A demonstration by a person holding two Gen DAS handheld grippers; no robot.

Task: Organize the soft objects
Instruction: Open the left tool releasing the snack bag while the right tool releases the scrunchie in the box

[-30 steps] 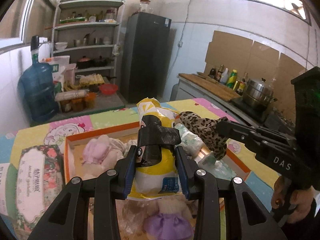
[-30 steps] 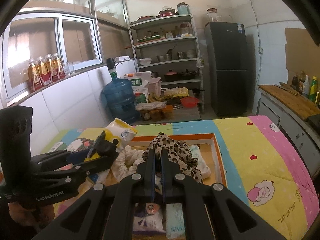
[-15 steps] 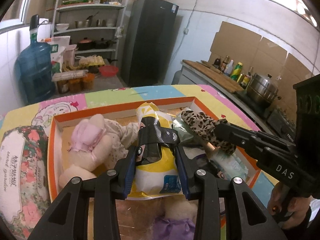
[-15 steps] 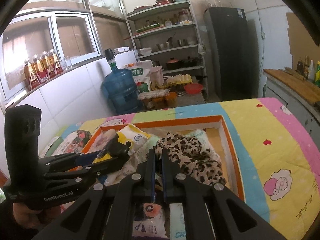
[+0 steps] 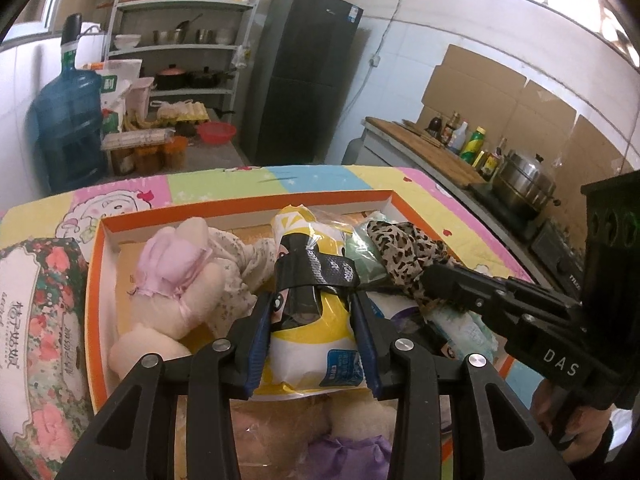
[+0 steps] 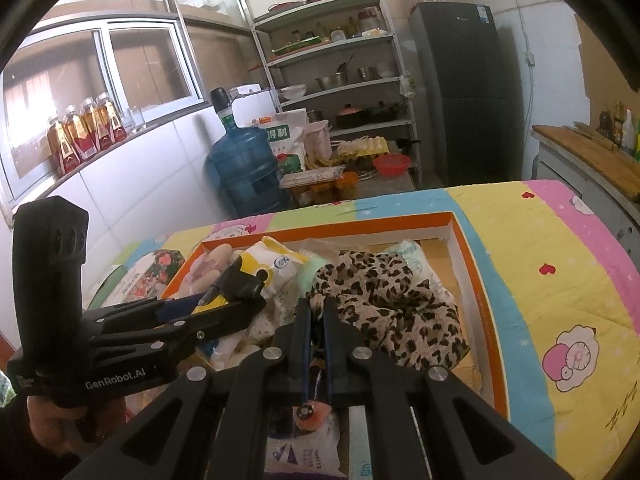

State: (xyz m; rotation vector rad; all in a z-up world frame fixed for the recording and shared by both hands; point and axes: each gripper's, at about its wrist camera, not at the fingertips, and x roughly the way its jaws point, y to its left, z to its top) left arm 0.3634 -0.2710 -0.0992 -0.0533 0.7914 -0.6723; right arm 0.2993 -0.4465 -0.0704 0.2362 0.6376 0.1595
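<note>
My left gripper (image 5: pixel 314 306) is shut on a yellow and white soft packet (image 5: pixel 310 332) and holds it low over the orange-rimmed box (image 5: pixel 240 206). The packet also shows in the right wrist view (image 6: pixel 272 264). My right gripper (image 6: pixel 316 308) is shut on a leopard-print cloth (image 6: pixel 384 308), which drapes over the things in the box's right part; it also shows in the left wrist view (image 5: pixel 404 256). A cream plush toy with a pink cap (image 5: pixel 180 284) lies in the box's left part.
Soft tissue packs (image 5: pixel 464 328) lie under the cloth. A floral box (image 5: pixel 40 320) stands left of the orange box on the colourful tablecloth (image 6: pixel 560 280). A purple-dressed plush (image 5: pixel 348 452) lies near the front. A water jug (image 6: pixel 244 176), shelves and a fridge stand behind.
Both grippers have come down and forward over the box with their loads. The packet and the leopard cloth now sit lower, among the things in the box.
</note>
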